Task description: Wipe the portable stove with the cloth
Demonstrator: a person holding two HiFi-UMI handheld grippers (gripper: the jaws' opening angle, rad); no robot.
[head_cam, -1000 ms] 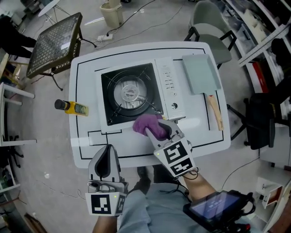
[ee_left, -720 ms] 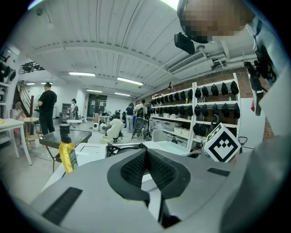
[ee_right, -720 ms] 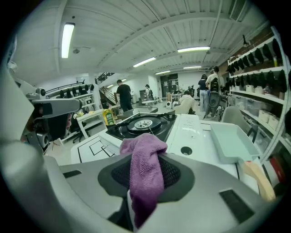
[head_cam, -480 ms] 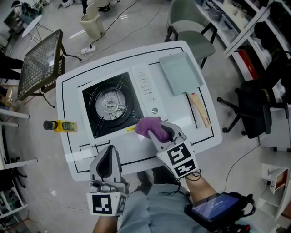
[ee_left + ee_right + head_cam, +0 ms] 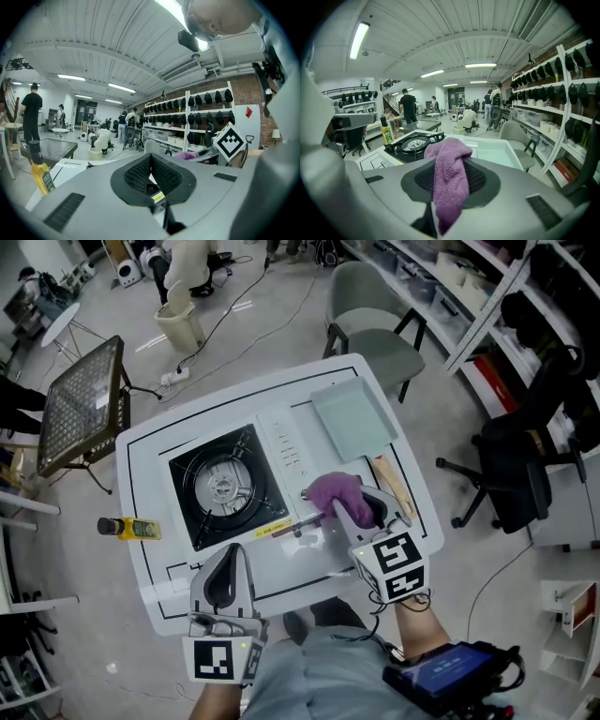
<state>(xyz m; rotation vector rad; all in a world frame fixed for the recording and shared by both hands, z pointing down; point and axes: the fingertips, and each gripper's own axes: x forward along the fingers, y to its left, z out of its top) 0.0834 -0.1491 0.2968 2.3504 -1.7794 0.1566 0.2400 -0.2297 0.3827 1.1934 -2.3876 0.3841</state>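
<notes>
The portable stove (image 5: 225, 486) sits on the white table (image 5: 159, 568), its black burner on the left and its white control panel (image 5: 289, 457) on the right. My right gripper (image 5: 361, 512) is shut on the purple cloth (image 5: 336, 491), held just right of the control panel, off the burner. In the right gripper view the cloth (image 5: 447, 180) hangs between the jaws, with the stove (image 5: 415, 143) ahead to the left. My left gripper (image 5: 225, 579) hovers at the table's front edge, jaws together and holding nothing. The left gripper view shows the cloth (image 5: 187, 154) at the right.
A pale green tray (image 5: 352, 418) lies at the table's back right, with a wooden stick (image 5: 389, 486) beside the cloth. A yellow bottle (image 5: 127, 528) lies at the left edge. A chair (image 5: 370, 329), a mesh rack (image 5: 80, 404) and shelving surround the table.
My right gripper has carried the cloth rightward and up, from the stove's front right corner to beside the control panel. The left gripper stays near the table's front edge.
</notes>
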